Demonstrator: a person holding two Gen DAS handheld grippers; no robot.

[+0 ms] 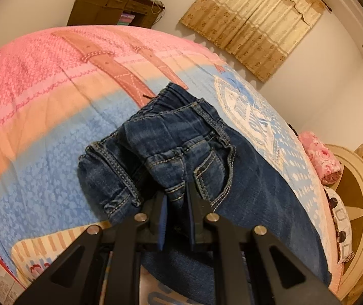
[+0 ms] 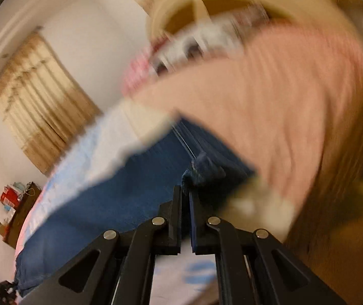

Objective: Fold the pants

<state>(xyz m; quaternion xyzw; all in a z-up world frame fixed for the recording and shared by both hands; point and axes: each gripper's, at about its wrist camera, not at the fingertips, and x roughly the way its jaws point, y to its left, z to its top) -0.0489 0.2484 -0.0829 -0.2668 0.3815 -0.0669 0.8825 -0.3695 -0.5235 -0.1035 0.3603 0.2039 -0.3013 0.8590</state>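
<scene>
Currently dark blue denim pants [image 1: 181, 150] lie bunched on pink-and-blue patterned bedspread [image 1: 41, 96], waistband folded over. Left black two-finger gripper [image 1: 177, 198] clamped on denim fold near pocket. Right black two-finger gripper [image 2: 186, 195] pinched nearly together on pants hem edge; view blurred.

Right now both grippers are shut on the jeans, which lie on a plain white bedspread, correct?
Not quite. The bedspread is not plain white: it is patterned in pink, peach and blue, as the left wrist view shows. The rest holds: the left gripper and the right gripper are each shut on the jeans.
</scene>
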